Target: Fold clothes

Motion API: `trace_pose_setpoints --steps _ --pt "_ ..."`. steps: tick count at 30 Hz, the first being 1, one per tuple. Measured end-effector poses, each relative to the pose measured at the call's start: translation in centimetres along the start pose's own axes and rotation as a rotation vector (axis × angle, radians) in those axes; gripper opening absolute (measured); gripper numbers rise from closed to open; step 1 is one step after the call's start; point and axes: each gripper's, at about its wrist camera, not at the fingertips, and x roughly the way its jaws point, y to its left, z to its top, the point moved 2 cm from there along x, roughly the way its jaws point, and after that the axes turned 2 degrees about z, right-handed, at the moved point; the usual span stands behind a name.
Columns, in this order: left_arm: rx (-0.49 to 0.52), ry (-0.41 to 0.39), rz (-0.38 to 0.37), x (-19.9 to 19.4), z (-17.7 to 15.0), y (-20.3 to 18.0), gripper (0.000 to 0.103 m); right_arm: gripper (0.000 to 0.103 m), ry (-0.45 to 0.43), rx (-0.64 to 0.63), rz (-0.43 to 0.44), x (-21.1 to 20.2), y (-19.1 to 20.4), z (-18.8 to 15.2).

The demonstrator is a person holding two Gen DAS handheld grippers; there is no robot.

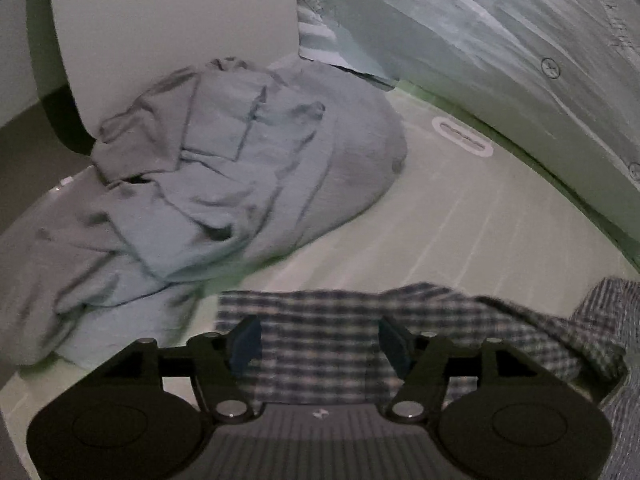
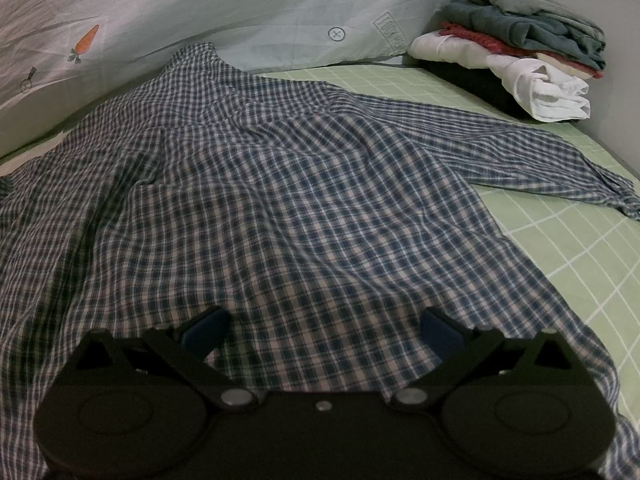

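A blue-and-white checked shirt (image 2: 288, 184) lies spread across the green bed sheet (image 2: 568, 248), one sleeve stretched out to the right. My right gripper (image 2: 324, 330) hovers open over the shirt's near edge, its blue pads clear of the cloth. In the left wrist view a sleeve or edge of the same checked shirt (image 1: 320, 332) lies under my left gripper (image 1: 320, 344), which is open with the cloth between the fingers and not pinched. A crumpled pale blue-grey garment (image 1: 224, 184) lies in a heap beyond it.
A stack of folded clothes (image 2: 520, 52) sits at the far right corner of the bed by the wall. A pale quilt with small prints (image 2: 240, 12) runs along the back. A white pillow (image 1: 172, 40) stands behind the crumpled garment.
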Motion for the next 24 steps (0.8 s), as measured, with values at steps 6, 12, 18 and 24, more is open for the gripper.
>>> trace_pose_setpoints --steps 6,12,18,24 --pt "0.032 0.063 0.117 2.7 0.4 -2.2 0.075 0.103 0.0 0.002 -0.003 0.0 0.0 0.0" --pt "0.02 0.089 0.165 4.3 0.2 -2.5 0.076 0.103 -0.003 0.004 -0.003 0.2 0.1 0.1" --pt "0.039 0.043 0.182 3.8 0.3 -3.1 0.015 0.103 -0.014 0.005 -0.003 0.3 0.1 0.1" --pt "-0.007 -0.043 0.131 2.3 3.0 -3.0 0.006 0.103 -0.02 0.004 -0.001 0.3 0.1 0.1"
